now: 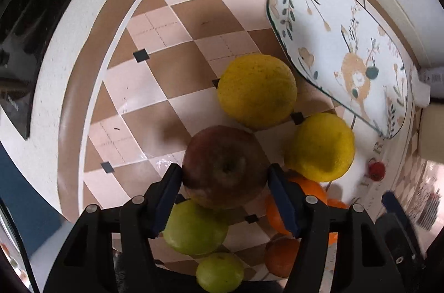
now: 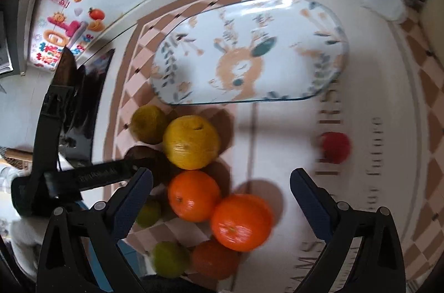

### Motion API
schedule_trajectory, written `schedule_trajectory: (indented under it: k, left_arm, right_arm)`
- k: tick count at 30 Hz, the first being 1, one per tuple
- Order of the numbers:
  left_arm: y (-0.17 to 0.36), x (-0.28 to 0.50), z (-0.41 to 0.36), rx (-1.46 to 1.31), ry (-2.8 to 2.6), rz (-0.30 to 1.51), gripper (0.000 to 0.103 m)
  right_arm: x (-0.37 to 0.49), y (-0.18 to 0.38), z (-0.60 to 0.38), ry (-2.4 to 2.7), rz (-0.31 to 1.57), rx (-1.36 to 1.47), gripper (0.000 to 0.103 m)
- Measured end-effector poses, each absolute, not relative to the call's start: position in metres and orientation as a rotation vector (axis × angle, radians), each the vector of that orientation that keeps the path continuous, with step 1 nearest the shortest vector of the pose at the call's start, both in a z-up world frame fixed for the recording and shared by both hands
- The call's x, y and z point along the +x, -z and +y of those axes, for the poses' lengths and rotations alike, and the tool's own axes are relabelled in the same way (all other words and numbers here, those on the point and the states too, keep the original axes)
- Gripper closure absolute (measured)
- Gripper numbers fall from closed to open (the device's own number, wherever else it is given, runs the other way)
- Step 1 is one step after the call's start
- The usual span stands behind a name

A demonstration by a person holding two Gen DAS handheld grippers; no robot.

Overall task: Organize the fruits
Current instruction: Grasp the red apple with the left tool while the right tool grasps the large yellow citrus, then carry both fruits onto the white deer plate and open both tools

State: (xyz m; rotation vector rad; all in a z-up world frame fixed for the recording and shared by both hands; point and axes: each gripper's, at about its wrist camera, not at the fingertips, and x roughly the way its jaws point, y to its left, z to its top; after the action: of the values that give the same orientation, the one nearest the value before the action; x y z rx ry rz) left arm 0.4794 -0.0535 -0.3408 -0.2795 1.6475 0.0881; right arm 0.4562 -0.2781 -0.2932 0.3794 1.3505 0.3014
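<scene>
Checkered bench, fruit piled beside a deer-print tray: your left tongs (image 1: 224, 173) straddle the red apple (image 1: 223, 167).

You have the red apple dead centre between the left fingers (image 1: 169, 187), stem dimple facing the camera; both pads sit at its flanks, apparently touching, though a firm pinch cannot be confirmed. Round as it is, no long axis matters. Just beyond lie 2 yellow citrus (image 1: 256, 90), with green fruit (image 1: 194, 227) and oranges (image 1: 305, 190) underneath. The tray (image 1: 341, 43) waits up and right. Your right tongs (image 2: 222, 187) hang spread wide, holding nothing, above an orange (image 2: 241, 222).
</scene>
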Motion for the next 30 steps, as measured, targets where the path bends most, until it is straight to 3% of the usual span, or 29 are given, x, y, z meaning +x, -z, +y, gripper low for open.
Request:
schedule_trajectory:
  k: [8,12,24,30]
  left_arm:
    - [0.332,0.476,-0.037,-0.238,-0.093,1.666,0.039]
    - [0.338,0.48,-0.043,-0.197,-0.112,1.695,0.038]
    - [0.328,0.493,-0.069,-0.152,-0.074,1.648,0.04]
    - [0.291,0.499,-0.085,-0.153,0.015,1.603,0.04]
  right_arm:
    - [0.497,0.325,-0.242,-0.383,1.436,0.416,0.007]
    - [0.511,0.357,-0.232,-0.432,1.527,0.486,0.035]
    - [0.501,0.358,-0.26,-0.369,1.576,0.363,0.036]
    - [0.501,0.365,-0.251,-0.322,1.56,0.343,0.037]
